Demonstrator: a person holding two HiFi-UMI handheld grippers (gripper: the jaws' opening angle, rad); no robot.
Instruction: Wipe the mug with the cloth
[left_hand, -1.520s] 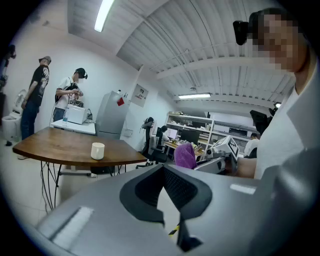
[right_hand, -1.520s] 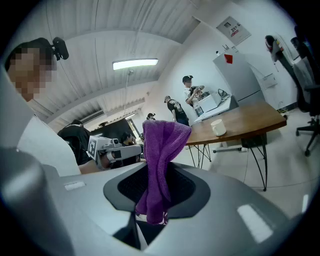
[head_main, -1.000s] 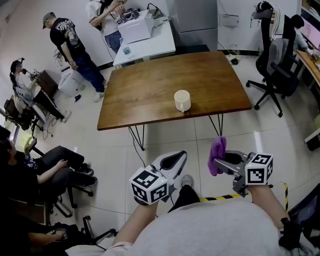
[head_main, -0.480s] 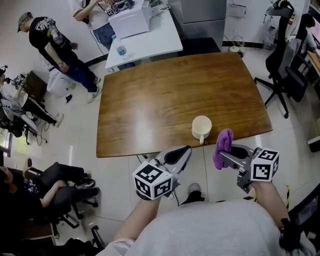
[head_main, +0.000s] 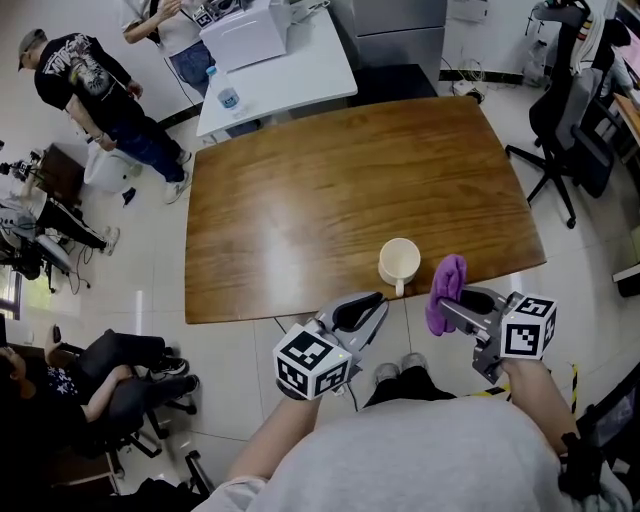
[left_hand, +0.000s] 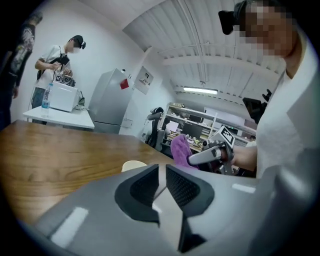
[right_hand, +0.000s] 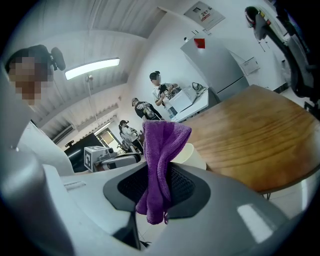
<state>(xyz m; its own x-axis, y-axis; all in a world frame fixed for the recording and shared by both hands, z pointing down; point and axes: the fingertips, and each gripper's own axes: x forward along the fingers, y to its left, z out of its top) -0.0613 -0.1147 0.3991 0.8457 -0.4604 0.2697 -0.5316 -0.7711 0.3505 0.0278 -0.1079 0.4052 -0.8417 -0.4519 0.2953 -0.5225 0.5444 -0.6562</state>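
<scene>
A cream mug (head_main: 399, 264) stands upright near the front edge of the wooden table (head_main: 300, 190), handle towards me. My right gripper (head_main: 446, 312) is shut on a purple cloth (head_main: 446, 288), which stands up just right of the mug and a little apart from it. In the right gripper view the cloth (right_hand: 161, 160) hangs pinched between the jaws, with the mug (right_hand: 194, 154) behind it. My left gripper (head_main: 374, 304) hovers below the table edge, left of the mug. Its jaws are opening, with only a thin slit and nothing between them; the mug (left_hand: 132, 165) peeks over them.
An office chair (head_main: 572, 110) stands off the table's right side. A white table (head_main: 285, 75) with a printer and a water bottle (head_main: 227, 95) adjoins the far edge. People stand at the far left (head_main: 95, 85) and sit at the left (head_main: 110, 385).
I have come up to the table, so the mug now lies just ahead of both grippers. The right gripper still holds the cloth; the left gripper stays empty.
</scene>
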